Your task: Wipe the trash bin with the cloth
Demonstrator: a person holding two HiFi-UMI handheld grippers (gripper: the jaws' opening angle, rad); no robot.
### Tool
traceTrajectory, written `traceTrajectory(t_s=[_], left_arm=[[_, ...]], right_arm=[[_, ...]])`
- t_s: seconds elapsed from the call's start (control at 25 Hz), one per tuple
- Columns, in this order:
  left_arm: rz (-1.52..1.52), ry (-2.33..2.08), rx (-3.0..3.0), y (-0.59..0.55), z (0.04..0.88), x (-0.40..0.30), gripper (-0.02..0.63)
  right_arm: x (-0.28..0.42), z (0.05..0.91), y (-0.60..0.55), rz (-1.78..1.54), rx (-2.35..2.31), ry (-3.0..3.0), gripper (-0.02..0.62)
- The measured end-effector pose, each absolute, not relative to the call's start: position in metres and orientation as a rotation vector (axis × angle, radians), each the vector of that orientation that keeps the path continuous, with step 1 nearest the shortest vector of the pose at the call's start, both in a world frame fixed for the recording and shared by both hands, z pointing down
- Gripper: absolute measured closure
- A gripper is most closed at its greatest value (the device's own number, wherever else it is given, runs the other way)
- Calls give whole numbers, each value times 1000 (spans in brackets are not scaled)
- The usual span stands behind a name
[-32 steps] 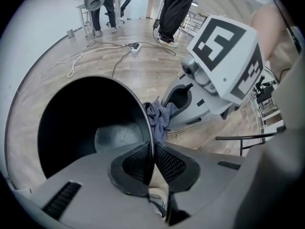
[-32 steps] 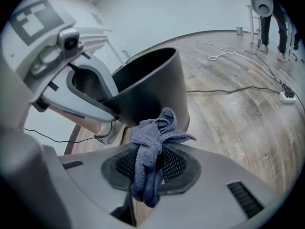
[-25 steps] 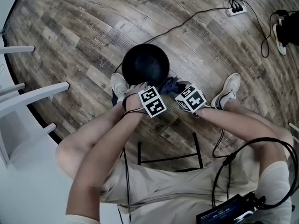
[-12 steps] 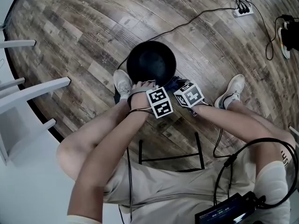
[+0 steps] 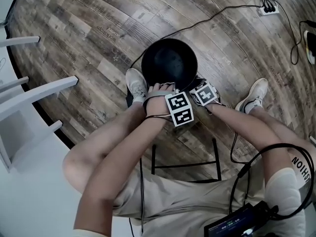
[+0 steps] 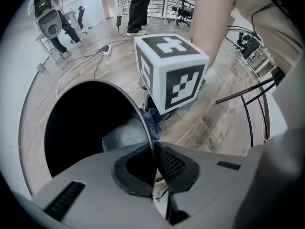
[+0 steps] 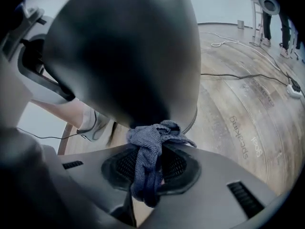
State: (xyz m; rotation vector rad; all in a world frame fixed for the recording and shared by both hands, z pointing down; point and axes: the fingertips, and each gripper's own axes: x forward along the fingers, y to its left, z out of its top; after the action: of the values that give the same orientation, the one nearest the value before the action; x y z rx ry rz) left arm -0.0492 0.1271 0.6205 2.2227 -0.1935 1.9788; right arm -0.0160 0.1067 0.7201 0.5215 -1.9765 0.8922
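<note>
A round black trash bin (image 5: 169, 63) stands on the wood floor between the person's feet. My left gripper (image 6: 153, 165) is shut on the bin's thin rim (image 6: 143, 120) at its near edge, one pad inside and one outside. My right gripper (image 7: 148, 168) is shut on a bunched blue-grey cloth (image 7: 151, 149), and the cloth presses against the bin's dark outer wall (image 7: 128, 51). In the head view both marker cubes, left (image 5: 179, 108) and right (image 5: 204, 93), sit at the bin's near side. The cloth (image 6: 153, 119) shows beside the rim in the left gripper view.
White chair legs (image 5: 34, 95) stand at the left. A black cable (image 5: 222, 14) runs across the floor to a power strip (image 5: 269, 8) at the top right. White shoes (image 5: 136, 82) flank the bin. A black metal frame (image 5: 185, 164) lies under the person.
The head view has shifted, so bin and hands sit further right and up. The right cube has drawn closer to the bin's side, covering the cloth that showed earlier.
</note>
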Motion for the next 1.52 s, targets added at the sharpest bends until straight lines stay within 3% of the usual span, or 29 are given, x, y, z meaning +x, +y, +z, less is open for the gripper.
traceTrajectory(t_s=[0.52, 1.08, 1.52], left_arm=[[2039, -215, 2245, 125, 624, -50, 586], [1803, -415, 2020, 112, 618, -17, 571], [1997, -294, 2227, 131, 611, -65, 549]], right_arm=[[-8, 800, 100, 784, 452, -1974, 518], [28, 678, 104, 842, 486, -2052, 518], [7, 594, 113, 875, 481, -2146, 518]])
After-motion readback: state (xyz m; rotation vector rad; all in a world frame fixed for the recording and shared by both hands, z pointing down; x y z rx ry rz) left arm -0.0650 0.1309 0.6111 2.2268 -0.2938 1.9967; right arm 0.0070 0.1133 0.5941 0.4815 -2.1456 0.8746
